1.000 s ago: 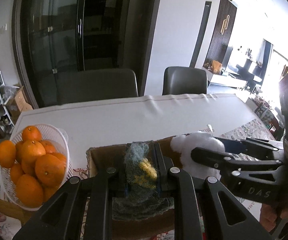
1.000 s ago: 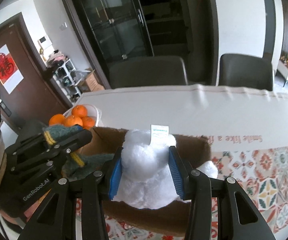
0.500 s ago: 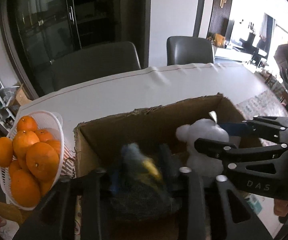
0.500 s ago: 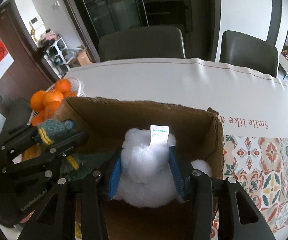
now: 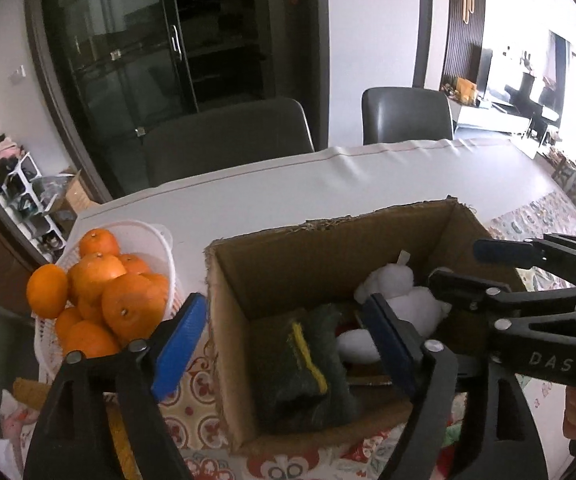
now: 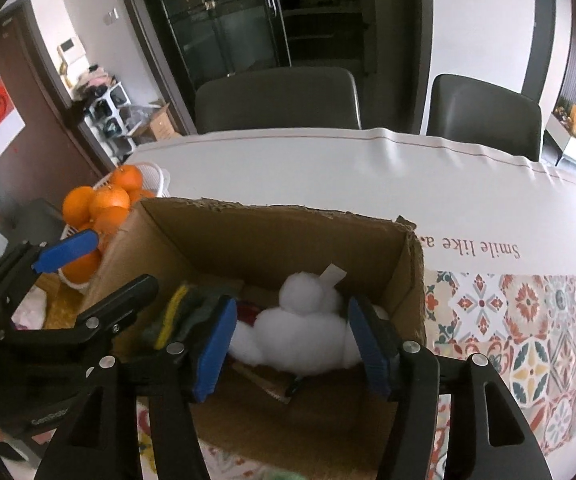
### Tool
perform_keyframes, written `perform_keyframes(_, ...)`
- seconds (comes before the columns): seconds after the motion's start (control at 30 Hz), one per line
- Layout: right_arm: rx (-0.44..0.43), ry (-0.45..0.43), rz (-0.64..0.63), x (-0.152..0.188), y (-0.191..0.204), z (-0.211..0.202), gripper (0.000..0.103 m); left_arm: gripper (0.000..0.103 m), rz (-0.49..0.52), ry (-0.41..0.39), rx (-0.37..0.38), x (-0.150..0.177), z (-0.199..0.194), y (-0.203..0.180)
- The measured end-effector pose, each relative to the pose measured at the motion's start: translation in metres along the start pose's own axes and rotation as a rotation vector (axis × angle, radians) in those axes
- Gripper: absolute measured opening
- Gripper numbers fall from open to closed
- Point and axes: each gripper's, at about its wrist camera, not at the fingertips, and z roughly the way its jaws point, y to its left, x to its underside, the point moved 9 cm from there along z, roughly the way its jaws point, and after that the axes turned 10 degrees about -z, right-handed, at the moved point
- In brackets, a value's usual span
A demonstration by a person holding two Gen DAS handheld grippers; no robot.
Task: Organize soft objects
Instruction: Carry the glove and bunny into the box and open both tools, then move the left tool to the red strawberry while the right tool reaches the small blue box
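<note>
An open cardboard box (image 5: 316, 252) (image 6: 272, 232) stands on the table in front of me. A dark green knitted soft thing with yellow trim (image 5: 300, 368) (image 6: 184, 312) lies inside at its left. A white plush toy with a paper tag (image 5: 392, 300) (image 6: 300, 328) lies inside at its right. My left gripper (image 5: 288, 340) is open above the green thing, its jaws wide apart. My right gripper (image 6: 288, 344) is open with its blue pads either side of the white plush, not pressing it.
A white basket of oranges (image 5: 100, 292) (image 6: 104, 208) stands left of the box. The table has a white cloth (image 6: 328, 168) at the back and a patterned cloth (image 6: 520, 320) to the right. Two dark chairs (image 6: 276, 96) stand behind the table.
Both grippers came down over the box and opened. The green knitted thing and the white plush left the jaws and now lie inside the box.
</note>
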Motion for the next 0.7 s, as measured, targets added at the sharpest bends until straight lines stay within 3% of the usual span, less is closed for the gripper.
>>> perform_keyframes(0.37,0.093,-0.083,0.027,0.011,0.003,-0.056,0.071,0.097,0.002,-0.091,-0.033,0.01,-0.059,0.003)
perform_keyframes(0.7,0.155,-0.123,0.013,0.036,0.002,-0.101,0.071,0.1,0.042,-0.118,-0.043,0.032,-0.095,-0.012)
